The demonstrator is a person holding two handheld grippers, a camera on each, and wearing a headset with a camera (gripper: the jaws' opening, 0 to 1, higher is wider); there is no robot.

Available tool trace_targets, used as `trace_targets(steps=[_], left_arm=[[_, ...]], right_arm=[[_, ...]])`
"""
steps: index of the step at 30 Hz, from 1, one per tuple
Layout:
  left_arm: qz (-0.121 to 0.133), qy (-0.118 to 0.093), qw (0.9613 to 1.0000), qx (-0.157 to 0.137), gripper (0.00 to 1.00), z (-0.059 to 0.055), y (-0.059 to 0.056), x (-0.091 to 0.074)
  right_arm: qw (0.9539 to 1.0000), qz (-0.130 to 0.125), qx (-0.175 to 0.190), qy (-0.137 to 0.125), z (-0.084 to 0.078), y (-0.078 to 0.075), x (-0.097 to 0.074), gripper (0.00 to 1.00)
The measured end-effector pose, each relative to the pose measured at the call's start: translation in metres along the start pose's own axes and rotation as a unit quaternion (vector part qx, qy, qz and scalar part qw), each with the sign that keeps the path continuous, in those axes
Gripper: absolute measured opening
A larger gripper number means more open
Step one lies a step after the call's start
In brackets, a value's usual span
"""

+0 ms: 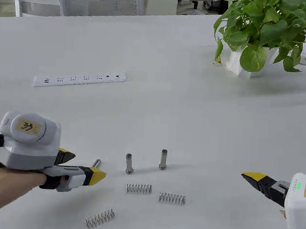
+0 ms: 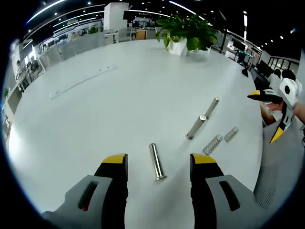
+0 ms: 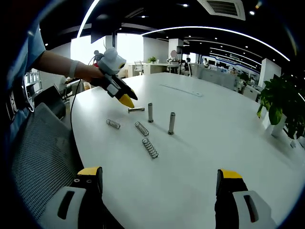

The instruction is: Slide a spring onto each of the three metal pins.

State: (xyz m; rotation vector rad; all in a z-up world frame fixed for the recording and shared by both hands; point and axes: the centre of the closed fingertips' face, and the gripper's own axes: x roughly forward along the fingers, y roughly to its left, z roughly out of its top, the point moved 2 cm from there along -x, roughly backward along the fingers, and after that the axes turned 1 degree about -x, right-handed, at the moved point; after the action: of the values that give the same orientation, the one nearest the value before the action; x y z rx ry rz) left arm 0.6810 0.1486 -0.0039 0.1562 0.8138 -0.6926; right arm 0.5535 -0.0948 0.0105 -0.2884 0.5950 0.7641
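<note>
Three springs [image 1: 139, 188] are seen lying loose on the table [image 1: 194, 112], nearest. Just beyond, one flat pin [image 2: 156, 161] is flanked by the spread jaws of the L claw [image 2: 159, 158], untouched; two upright pins [image 1: 129, 164] are stood beside. R claw [image 3: 159, 172] is held wide apart, empty. Farther: power strip [image 1: 80, 79], plant [image 1: 267, 28]

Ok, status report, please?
Left gripper and right gripper open, empty. Two pins upright, one lying by left. Three springs loose on table. Nothing in the way.
</note>
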Motion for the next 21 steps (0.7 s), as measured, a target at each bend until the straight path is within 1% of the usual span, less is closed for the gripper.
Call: trace_targets(steps=[2, 6, 8, 11, 14, 19, 21], left_arm=[[0.003, 0.006, 1.0, 0.003, 0.47, 0.0, 0.001, 0.005], [0.003, 0.014, 0.9999, -0.004, 0.37, 0.001, 0.0, 0.011], [0.011, 0.021, 0.9997, -0.001, 0.35, 0.001, 0.002, 0.013], [0.015, 0.023, 0.9996, -0.005, 0.26, 0.001, 0.005, 0.016], [0.02, 0.027, 0.9994, -0.006, 0.19, 0.0, 0.004, 0.018], [0.029, 0.037, 0.9989, -0.002, 0.17, -0.002, 0.007, 0.022], [0.031, 0.036, 0.9989, -0.001, 0.15, -0.002, 0.007, 0.023]], right_arm=[[1.0, 0.002, -0.002, 0.002, 0.0, 0.002, 0.0, 0.99], [0.9999, 0.006, -0.006, 0.008, -0.002, 0.003, 0.002, 0.99], [0.9999, 0.008, -0.006, 0.012, -0.004, 0.003, 0.003, 0.99], [0.9999, 0.01, -0.004, 0.01, -0.003, 0.004, 0.003, 0.99], [0.9999, 0.008, -0.002, 0.008, -0.002, 0.004, 0.003, 0.99], [1.0, 0.007, 0.002, 0.004, 0.0, 0.003, 0.002, 0.99], [1.0, 0.007, 0.001, 0.004, -0.001, 0.003, 0.002, 0.99]])
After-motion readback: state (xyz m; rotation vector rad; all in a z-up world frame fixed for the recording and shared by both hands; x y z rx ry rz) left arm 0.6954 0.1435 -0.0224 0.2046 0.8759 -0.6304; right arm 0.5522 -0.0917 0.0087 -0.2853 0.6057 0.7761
